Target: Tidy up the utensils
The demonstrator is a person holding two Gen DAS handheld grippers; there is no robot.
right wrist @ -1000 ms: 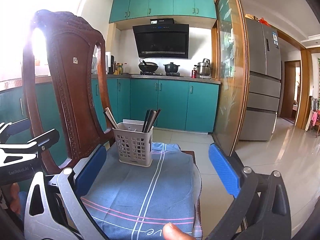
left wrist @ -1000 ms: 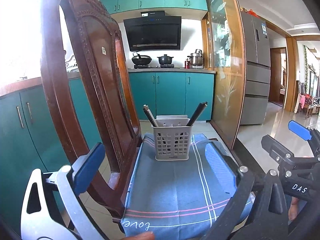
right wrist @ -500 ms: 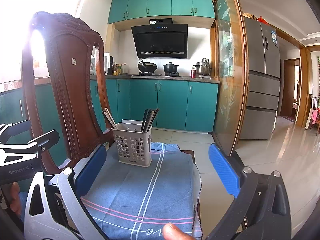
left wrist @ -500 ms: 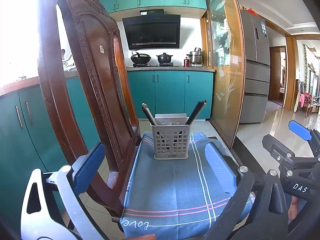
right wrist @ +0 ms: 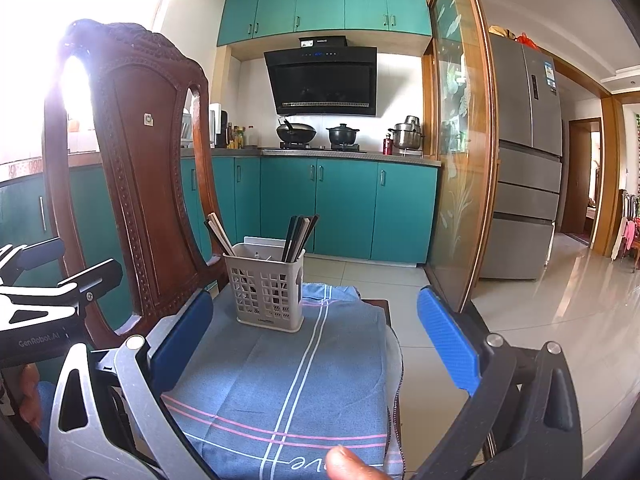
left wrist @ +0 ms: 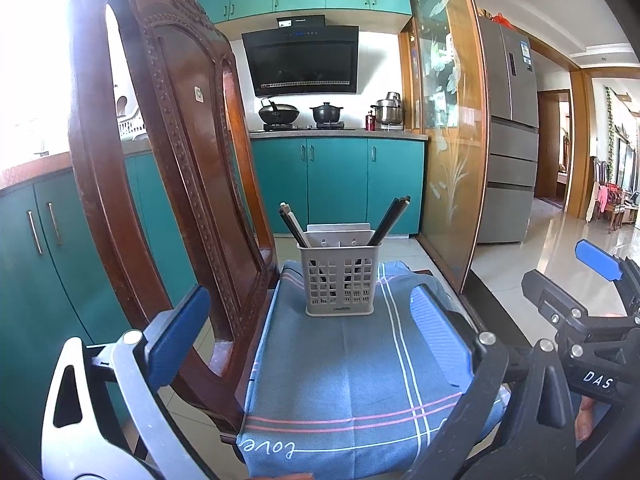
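A grey slotted utensil basket (left wrist: 339, 280) (right wrist: 266, 286) stands on a blue cloth (left wrist: 352, 368) (right wrist: 296, 376) spread over a chair seat. Chopsticks lean out of it in two bunches: a small one at its left (left wrist: 292, 224) (right wrist: 218, 232) and a dark one at its right (left wrist: 390, 220) (right wrist: 298, 236). My left gripper (left wrist: 308, 332) is open, short of the basket, nothing between its blue pads. My right gripper (right wrist: 316, 336) is open too, the basket just beyond its left pad. The right gripper's body (left wrist: 580, 320) shows at the right of the left wrist view.
A carved wooden chair back (left wrist: 168, 184) (right wrist: 132, 168) rises close on the left. Teal cabinets (left wrist: 336, 184), a stove with pots (left wrist: 300, 114), a glass sliding door (left wrist: 448, 152) and a fridge (left wrist: 512, 140) lie behind. A fingertip (right wrist: 352, 464) shows at the bottom edge.
Both views have shifted slightly; the basket sits a touch higher in the frames. Both grippers stay open and empty, and the basket and chopsticks have not moved.
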